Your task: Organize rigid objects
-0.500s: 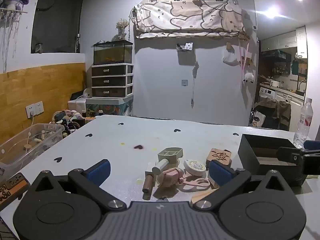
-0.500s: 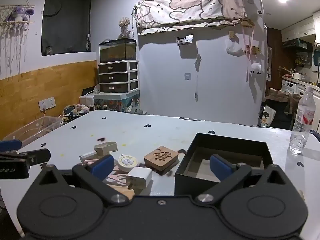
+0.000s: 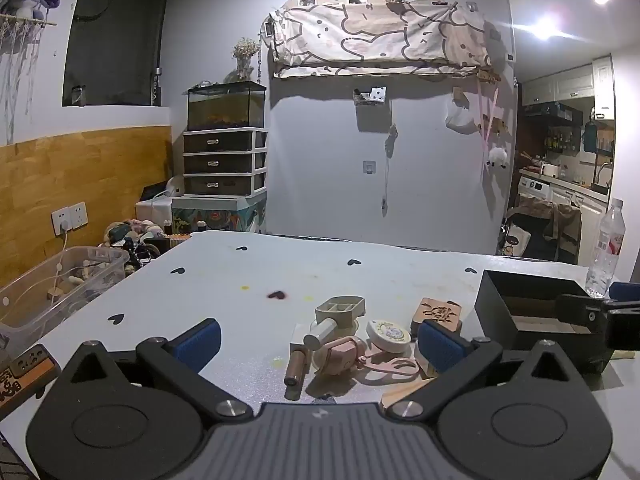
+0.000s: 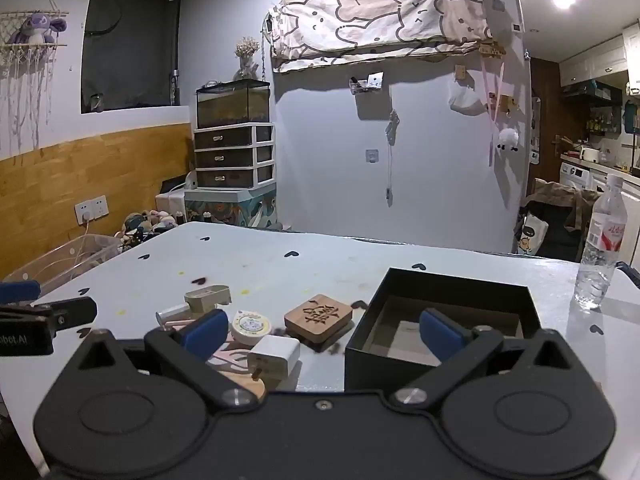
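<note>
Where clutter sits, square wooden tile point(image 4: 319, 316).

The right gripper point(image 4: 322, 334) hovers low over the pale surface point(image 4: 280, 272) dotted with small dark hearts, its blue-padded fingers point(image 4: 204, 330) spread wide with nothing between them. Under its right side sits an open black square box point(image 4: 448, 300), with a bare brown floor inside. Left of the box lies a carved square wooden block point(image 4: 318, 314), then a round white tape measure point(image 4: 251, 326), with a white cube-shaped charger plug point(image 4: 274, 354) just in front. A clear plastic water bottle point(image 4: 602, 244) stands upright well to the right. The left gripper point(image 4: 36, 312) shows at the left edge.
</note>
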Demonstrator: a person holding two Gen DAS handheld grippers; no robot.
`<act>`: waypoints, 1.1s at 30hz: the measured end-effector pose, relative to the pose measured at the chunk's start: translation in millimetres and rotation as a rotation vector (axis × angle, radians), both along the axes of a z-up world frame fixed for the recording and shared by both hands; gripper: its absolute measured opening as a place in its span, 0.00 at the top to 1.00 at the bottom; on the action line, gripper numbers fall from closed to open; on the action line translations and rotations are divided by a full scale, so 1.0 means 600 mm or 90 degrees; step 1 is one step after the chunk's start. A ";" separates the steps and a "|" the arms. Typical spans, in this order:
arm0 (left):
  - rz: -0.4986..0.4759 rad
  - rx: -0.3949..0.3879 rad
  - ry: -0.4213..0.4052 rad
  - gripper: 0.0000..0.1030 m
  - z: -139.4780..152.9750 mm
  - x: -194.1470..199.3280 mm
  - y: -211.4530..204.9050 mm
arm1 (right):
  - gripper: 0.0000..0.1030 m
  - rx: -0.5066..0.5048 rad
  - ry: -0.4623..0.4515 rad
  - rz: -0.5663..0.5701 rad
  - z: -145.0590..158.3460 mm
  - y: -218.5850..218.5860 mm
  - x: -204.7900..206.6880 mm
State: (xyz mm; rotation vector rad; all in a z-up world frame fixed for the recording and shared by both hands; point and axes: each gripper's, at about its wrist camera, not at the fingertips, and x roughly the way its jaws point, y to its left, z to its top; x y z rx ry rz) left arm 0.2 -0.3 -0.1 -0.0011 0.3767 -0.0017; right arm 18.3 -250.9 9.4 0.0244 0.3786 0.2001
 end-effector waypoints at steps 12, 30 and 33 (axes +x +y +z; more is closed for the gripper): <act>-0.002 -0.004 -0.005 0.00 0.016 -0.010 -0.005 | 0.00 -0.002 -0.002 -0.003 0.004 -0.006 -0.006; -0.004 -0.008 -0.008 0.00 0.014 -0.011 -0.005 | 0.00 -0.004 -0.005 -0.004 0.008 -0.005 -0.009; -0.005 -0.008 -0.009 0.00 0.015 -0.012 -0.007 | 0.00 -0.004 -0.004 -0.003 0.008 -0.006 -0.009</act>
